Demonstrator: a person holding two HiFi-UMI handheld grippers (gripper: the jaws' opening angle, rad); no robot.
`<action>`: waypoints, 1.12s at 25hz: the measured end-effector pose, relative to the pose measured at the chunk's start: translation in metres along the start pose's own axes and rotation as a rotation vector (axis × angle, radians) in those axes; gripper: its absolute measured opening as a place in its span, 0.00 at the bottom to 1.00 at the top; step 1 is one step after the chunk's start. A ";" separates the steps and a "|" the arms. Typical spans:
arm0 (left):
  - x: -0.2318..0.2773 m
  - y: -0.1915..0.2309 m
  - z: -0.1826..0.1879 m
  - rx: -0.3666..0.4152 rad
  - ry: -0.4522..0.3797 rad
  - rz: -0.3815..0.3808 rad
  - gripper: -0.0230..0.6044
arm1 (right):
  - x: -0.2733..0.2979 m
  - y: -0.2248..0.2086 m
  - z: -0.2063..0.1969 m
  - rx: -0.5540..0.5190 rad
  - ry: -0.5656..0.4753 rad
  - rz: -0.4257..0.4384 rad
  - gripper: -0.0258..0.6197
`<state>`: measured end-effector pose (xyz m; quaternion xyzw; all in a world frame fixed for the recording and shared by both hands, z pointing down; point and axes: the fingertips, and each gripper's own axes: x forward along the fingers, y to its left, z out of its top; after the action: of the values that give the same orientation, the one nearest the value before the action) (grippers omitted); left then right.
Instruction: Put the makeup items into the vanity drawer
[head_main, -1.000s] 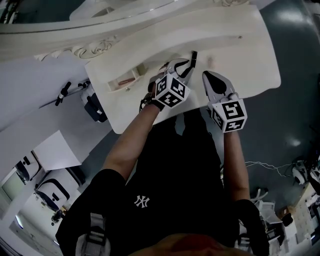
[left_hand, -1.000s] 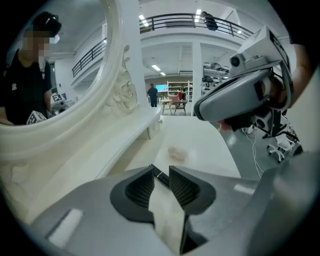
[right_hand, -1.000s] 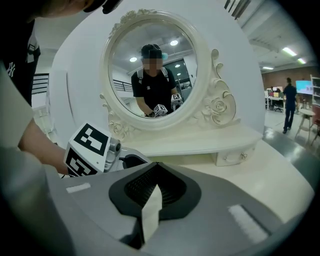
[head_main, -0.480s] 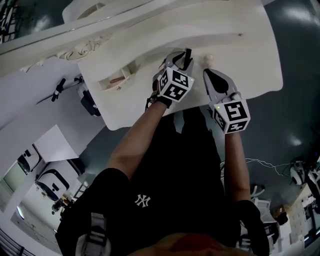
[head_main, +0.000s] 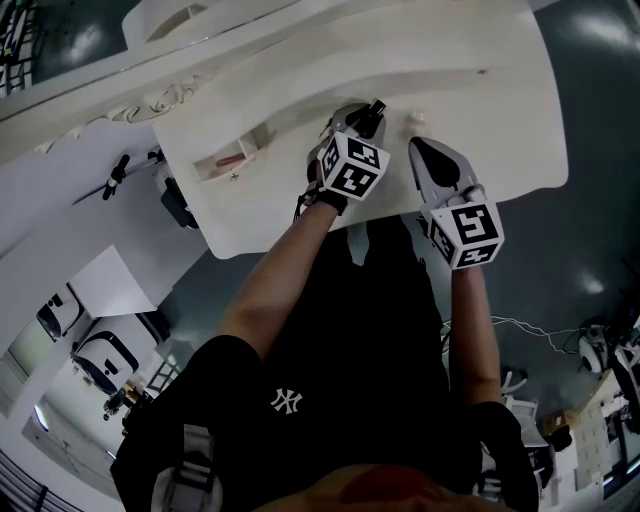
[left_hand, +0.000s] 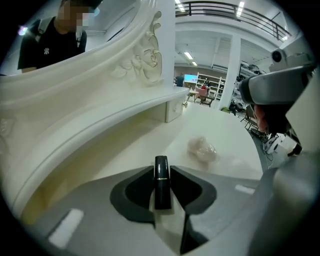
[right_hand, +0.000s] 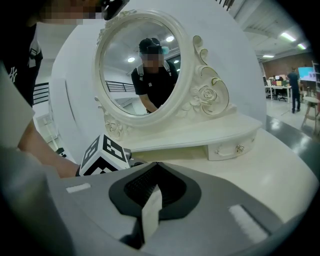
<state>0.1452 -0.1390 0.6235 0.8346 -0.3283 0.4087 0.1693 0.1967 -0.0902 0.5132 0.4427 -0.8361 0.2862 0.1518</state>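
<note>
Your left claw (left_hand: 162, 196) is clenching the lipstick (left_hand: 161, 172) over the table (head_main: 500, 100) — well apart from the drawer (head_main: 232, 160). Your right claw (right_hand: 152, 196) is hanging pinched shut, empty, farther from the drawer. With so slim a hold, the tube is risking a slip — or clipping the drawer's rim.

- Lipstick (left_hand: 161, 182): glossy black, thin gold band, between the grey left tongs (left_hand: 161, 171).
- Puff (left_hand: 202, 149) beyond them: pale pink.
- Surface (left_hand: 227, 125): cream-white.
- Marker cubes (head_main: 352, 167): black-and-white squares.
</note>
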 end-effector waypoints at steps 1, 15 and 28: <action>0.000 0.001 0.000 0.005 -0.001 0.000 0.19 | 0.000 0.000 0.000 0.001 0.000 0.000 0.08; -0.040 0.003 -0.001 0.098 -0.049 -0.053 0.18 | 0.005 0.017 0.002 0.011 -0.019 -0.008 0.08; -0.123 0.028 -0.025 0.210 -0.100 -0.052 0.18 | 0.021 0.089 0.026 -0.052 -0.061 0.023 0.08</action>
<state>0.0565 -0.0949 0.5417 0.8753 -0.2699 0.3942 0.0749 0.1118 -0.0802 0.4727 0.4376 -0.8525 0.2524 0.1343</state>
